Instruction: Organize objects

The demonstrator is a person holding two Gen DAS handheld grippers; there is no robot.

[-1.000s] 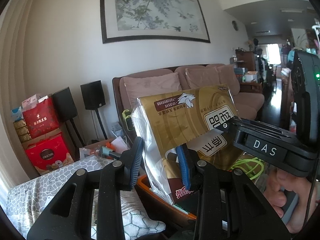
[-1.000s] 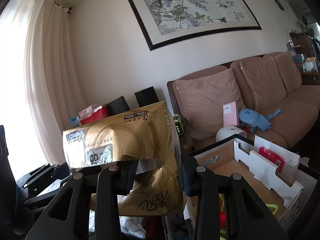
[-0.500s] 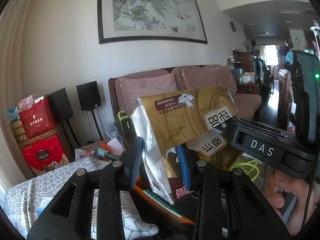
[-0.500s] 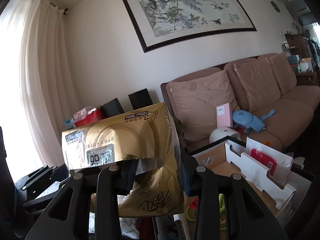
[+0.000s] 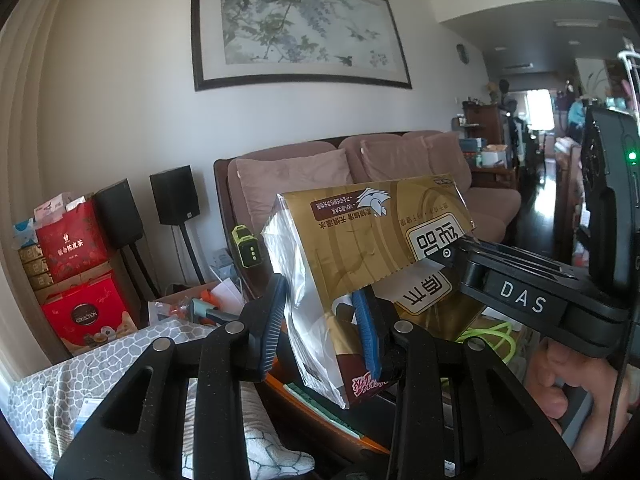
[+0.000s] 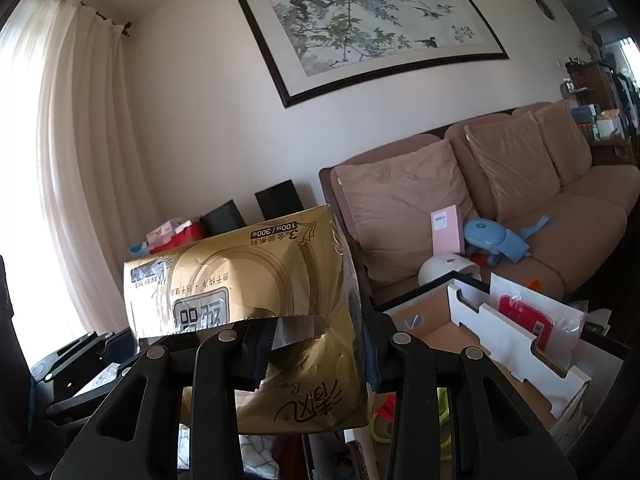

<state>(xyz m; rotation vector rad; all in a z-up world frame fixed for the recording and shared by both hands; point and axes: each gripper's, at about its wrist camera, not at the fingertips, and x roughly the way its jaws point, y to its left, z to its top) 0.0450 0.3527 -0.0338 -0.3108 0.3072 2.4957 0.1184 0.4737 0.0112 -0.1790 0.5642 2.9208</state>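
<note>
Living room, pale wall. Far left I see red gift boxes [image 5: 82, 312] stacked by the curtain [image 6: 76, 168], two black speakers [image 5: 174, 195] next to them, then a brown sofa [image 5: 400, 184] with cushions under a framed ink painting [image 5: 298, 28]. Near left, a grey honeycomb-print cloth [image 5: 80, 372] covers a low surface. In the right wrist view, a pink box [image 6: 447, 229], a blue toy [image 6: 490, 238] and a white dome [image 6: 444, 266] sit on the sofa seat; near right is an open cardboard box [image 6: 496, 344] with white dividers and a red packet in plastic [image 6: 532, 320].

The gold tissue pack [image 5: 372, 248] is up in the air, held at both ends. My left tool [image 5: 320, 320] has its blue pads partly closed on the pack's clear-plastic left end, pads pressing on it. My right tool [image 6: 316, 344] grips the other end, jaws partly closed, the pack [image 6: 244, 312] wedged between them with its torn flap over the left finger. In the left view the right tool [image 5: 520, 300] comes in from the right, a hand [image 5: 572, 392] on its handle.
</note>
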